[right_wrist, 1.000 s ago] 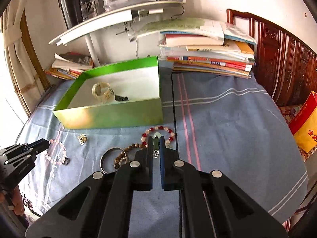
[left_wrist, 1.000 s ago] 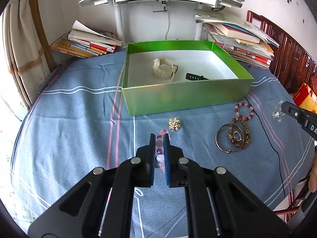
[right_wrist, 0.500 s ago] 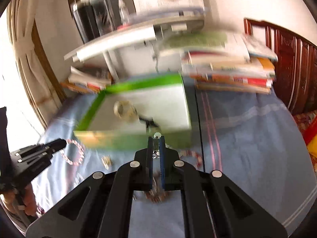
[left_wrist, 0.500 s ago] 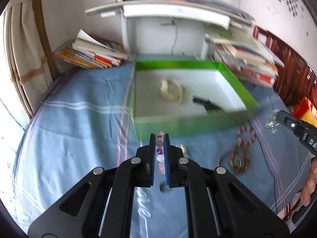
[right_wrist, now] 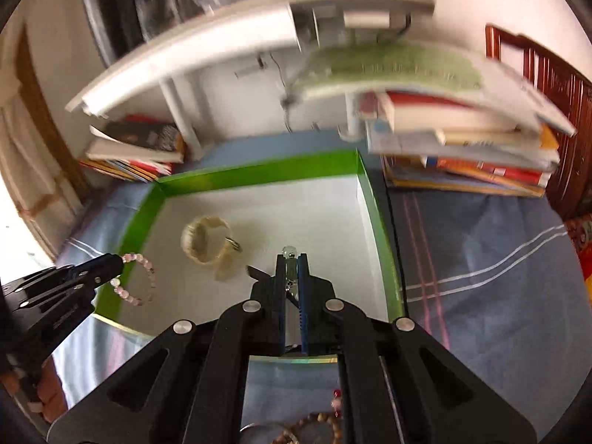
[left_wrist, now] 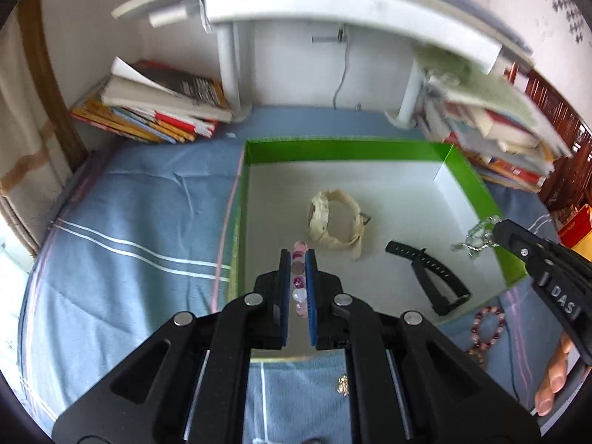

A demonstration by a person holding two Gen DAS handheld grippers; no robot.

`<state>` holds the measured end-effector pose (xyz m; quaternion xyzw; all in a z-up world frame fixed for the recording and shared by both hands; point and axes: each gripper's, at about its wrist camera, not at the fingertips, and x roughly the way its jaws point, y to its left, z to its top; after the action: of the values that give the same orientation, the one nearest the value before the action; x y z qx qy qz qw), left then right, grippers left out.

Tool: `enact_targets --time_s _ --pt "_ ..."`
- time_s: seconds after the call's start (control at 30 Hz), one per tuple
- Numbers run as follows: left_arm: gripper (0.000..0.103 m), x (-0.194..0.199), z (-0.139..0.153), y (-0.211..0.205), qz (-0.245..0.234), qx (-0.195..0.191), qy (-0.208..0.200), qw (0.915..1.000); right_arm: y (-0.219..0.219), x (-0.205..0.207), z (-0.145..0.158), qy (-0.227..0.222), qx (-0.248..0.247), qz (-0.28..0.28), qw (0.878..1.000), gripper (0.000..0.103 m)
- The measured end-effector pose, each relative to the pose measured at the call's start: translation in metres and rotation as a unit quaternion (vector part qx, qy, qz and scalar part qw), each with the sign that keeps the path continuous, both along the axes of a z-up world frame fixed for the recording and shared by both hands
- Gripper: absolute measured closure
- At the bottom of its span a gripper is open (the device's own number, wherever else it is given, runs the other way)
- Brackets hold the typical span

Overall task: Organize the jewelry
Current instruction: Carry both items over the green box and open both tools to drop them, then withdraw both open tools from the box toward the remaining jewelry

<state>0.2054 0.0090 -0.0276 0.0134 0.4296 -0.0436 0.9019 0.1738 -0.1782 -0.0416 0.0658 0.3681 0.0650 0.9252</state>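
Over the green box (left_wrist: 477, 188), my left tool (left_wrist: 297, 259) clenches a pink bead bracelet (left_wrist: 299, 288) and my right tool (right_wrist: 291, 264) pinches a silver charm (left_wrist: 477, 235). Below lie a cream watch (left_wrist: 335, 218) and black strap (left_wrist: 433, 277), with bare white floor toward the far wall.

A blue cloth (left_wrist: 140, 222) with white and pink stripes covers the surface. A stack of books and magazines (left_wrist: 155, 111) lies at 10 o'clock in the left wrist view. A taller, partly blurred book pile (left_wrist: 495, 129) sits at 2 o'clock. A white shelf unit (left_wrist: 333, 11) on round posts spans 12 o'clock, with a thin cable (left_wrist: 342, 74) hanging against the wall below it. Dark carved wooden furniture (right_wrist: 547, 85) stands at 2 o'clock in the right wrist view. A curtain (left_wrist: 26, 155) hangs at 9 o'clock.
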Motion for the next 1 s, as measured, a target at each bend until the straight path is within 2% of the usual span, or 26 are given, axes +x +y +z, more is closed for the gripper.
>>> enact_targets --time_s 0.03,0.07,0.1,0.13,0.17,0.3,0.37,0.47,0.57,0.7,0.93,1.0 --pt "0.094 0.002 -0.004 -0.001 -0.002 0.0 0.004 1.0 0.0 0.003 -0.006 0.006 -0.004 -0.002 1.0 0.091" --pt "0.091 0.004 -0.009 -0.001 0.0 0.001 0.006 1.0 -0.001 0.003 -0.009 0.009 -0.005 -0.004 1.0 0.078" --pt "0.086 0.004 -0.01 -0.001 0.005 0.005 0.008 0.9999 -0.003 0.003 -0.012 0.015 -0.003 -0.005 1.0 0.072" --pt "0.075 0.003 -0.011 0.0 0.008 0.007 0.008 0.9999 -0.007 -0.001 -0.012 0.021 0.01 -0.004 1.0 0.063" --pt "0.071 -0.001 -0.009 0.001 0.011 0.009 0.004 0.9999 -0.011 -0.005 -0.011 0.021 0.018 -0.004 1.0 0.063" --pt "0.07 -0.04 0.002 0.003 0.01 0.015 -0.016 0.9997 -0.029 -0.044 0.0 0.006 0.01 -0.011 1.0 0.063" --pt "0.062 -0.061 0.004 -0.001 0.002 0.017 -0.018 0.9997 -0.041 -0.065 0.0 0.003 0.003 -0.022 1.0 0.063" --pt "0.059 -0.096 -0.004 -0.019 -0.034 0.017 -0.014 0.9992 -0.058 -0.085 -0.012 0.014 -0.012 -0.05 0.999 0.063" --pt "0.058 -0.115 -0.024 -0.044 -0.078 0.017 0.012 0.9968 -0.071 -0.09 -0.034 0.045 -0.017 -0.068 0.997 0.063" --pt "0.055 -0.12 -0.049 -0.076 -0.115 0.034 0.041 0.9919 -0.076 -0.091 -0.056 0.074 -0.008 -0.067 0.995 0.063" --pt "0.054 -0.111 -0.073 -0.085 -0.112 0.048 0.068 0.9902 -0.061 -0.097 -0.071 0.091 0.002 -0.037 0.995 0.061" --pt "0.05 -0.111 -0.076 -0.081 -0.107 0.045 0.067 0.9909 -0.056 -0.095 -0.073 0.095 0.003 -0.034 0.995 0.06"
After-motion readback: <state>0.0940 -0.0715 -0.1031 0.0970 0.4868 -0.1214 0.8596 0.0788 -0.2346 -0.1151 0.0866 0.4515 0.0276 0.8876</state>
